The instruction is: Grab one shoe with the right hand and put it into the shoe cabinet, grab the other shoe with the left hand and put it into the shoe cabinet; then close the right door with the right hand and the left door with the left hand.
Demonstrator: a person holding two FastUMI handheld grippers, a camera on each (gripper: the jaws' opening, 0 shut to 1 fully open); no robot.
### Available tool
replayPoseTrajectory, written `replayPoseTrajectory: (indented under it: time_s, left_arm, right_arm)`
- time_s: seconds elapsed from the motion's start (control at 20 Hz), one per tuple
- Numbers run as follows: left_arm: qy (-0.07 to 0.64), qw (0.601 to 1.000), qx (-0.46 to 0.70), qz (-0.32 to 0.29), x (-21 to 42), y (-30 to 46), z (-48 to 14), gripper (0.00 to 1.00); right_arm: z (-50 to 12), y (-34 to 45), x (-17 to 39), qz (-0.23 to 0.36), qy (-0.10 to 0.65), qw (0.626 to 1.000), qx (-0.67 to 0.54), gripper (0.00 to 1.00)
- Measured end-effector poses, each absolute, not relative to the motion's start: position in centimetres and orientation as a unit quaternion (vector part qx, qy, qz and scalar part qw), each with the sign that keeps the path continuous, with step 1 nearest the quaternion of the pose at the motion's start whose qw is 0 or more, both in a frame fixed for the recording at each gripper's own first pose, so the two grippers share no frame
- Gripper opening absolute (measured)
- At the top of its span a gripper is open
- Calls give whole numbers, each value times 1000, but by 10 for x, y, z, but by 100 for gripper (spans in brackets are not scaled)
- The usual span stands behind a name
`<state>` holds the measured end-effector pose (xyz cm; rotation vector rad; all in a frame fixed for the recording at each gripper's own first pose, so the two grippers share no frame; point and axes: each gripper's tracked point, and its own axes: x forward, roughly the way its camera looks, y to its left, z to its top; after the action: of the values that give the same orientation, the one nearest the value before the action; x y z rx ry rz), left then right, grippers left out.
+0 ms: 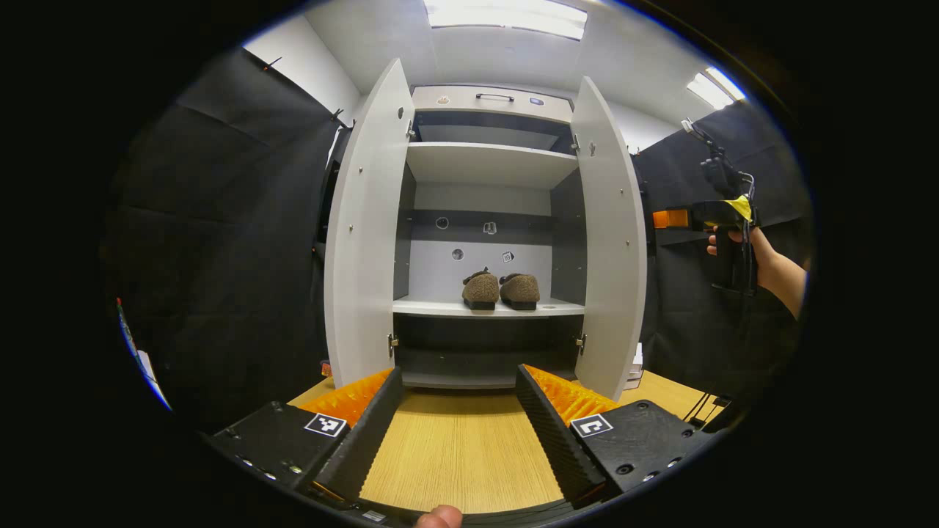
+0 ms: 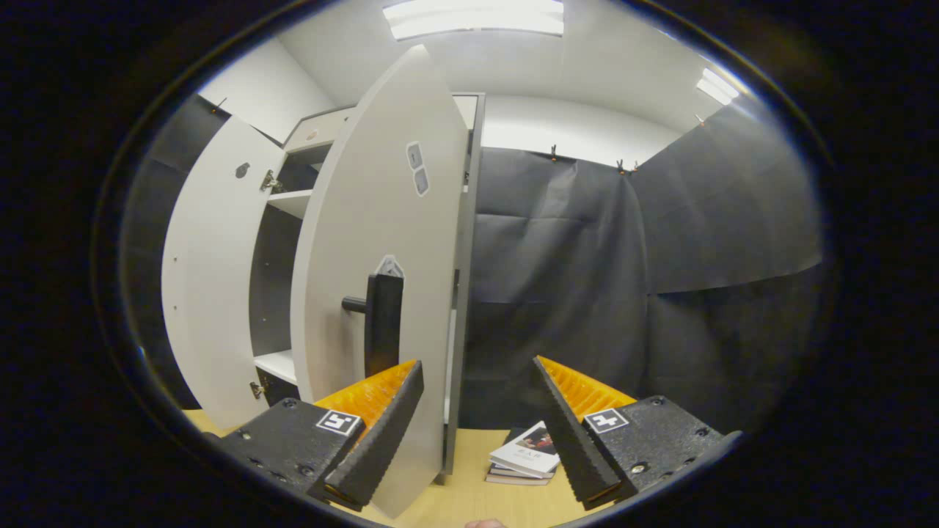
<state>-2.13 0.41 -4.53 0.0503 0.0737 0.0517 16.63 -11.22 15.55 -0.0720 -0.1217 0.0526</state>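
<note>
Left gripper view: shoe cabinet [image 1: 488, 99] stands on the wooden bench [image 1: 458, 447], both doors swung wide. Left door [image 1: 367, 235] and right door [image 1: 609, 242] both angle out toward the camera. Two brown fuzzy shoes sit side by side, touching or nearly so, on the lower shelf [image 1: 440, 308], heels toward the camera: left shoe [image 1: 480, 288], right shoe [image 1: 519, 290]. An upper shelf [image 1: 484, 161] sits above them. Left hand-held gripper [image 1: 458, 407] is low over the bench in front of the cabinet, fingers spread wide, nothing between them. A fingertip [image 1: 439, 517] shows at the bottom edge. Off to the right, beyond the right door, a person's hand [image 1: 733, 246] holds the right hand-held gripper [image 1: 664, 218] raised, pointing toward the outer face of that door; whether its fingers are apart cannot be told from here.

Right gripper view: right hand-held gripper [image 2: 477, 403] fingers spread wide, holding nothing. Its left finger [image 2: 381, 433] lies just in front of the right door's outer face [image 2: 367, 242], near the black handle [image 2: 381, 323]; contact cannot be judged. Left door [image 2: 209, 271] is open beyond. A small stack of books [image 2: 524, 458] lies on the bench [image 2: 469, 502] beside the cabinet, in front of the black cloth wall [image 2: 623, 293].
</note>
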Motion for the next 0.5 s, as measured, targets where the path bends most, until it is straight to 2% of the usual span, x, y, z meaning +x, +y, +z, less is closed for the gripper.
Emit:
replayPoseTrajectory:
  time_s: [0.5]
  left_arm:
    - [39, 998, 33, 48, -24, 28, -45, 95]
  right_arm:
    - [153, -22, 202, 104, -51, 992, -40, 96]
